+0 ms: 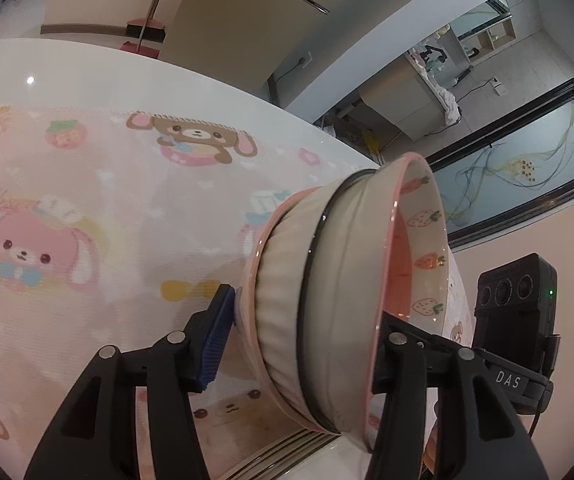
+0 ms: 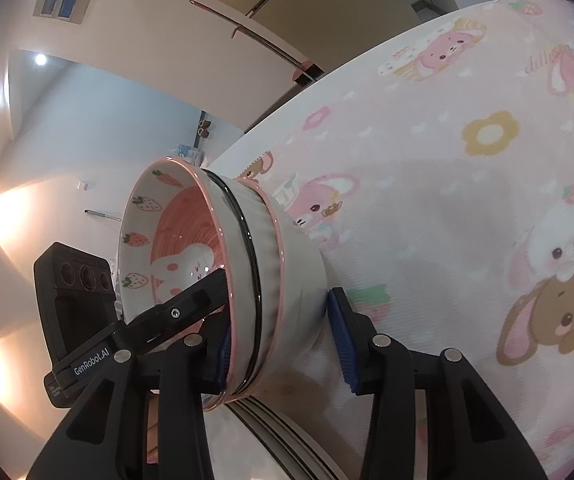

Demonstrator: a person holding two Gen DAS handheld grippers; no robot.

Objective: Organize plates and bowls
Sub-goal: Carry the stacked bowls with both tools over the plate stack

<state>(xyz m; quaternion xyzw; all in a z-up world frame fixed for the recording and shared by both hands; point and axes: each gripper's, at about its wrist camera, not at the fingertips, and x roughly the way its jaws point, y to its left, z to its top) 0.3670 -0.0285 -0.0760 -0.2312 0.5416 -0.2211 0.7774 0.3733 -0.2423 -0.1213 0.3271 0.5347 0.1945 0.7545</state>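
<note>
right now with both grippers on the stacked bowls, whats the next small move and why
Probably lower the bowls straight down onto the plates just beneath them. The stack looks lifted clear of the pink tablecloth, with the left gripper and right gripper each straddling the wall, one finger inside and one outside. Striped plate rims show right under the stack, so a short, level descent seems the safest step.
</note>
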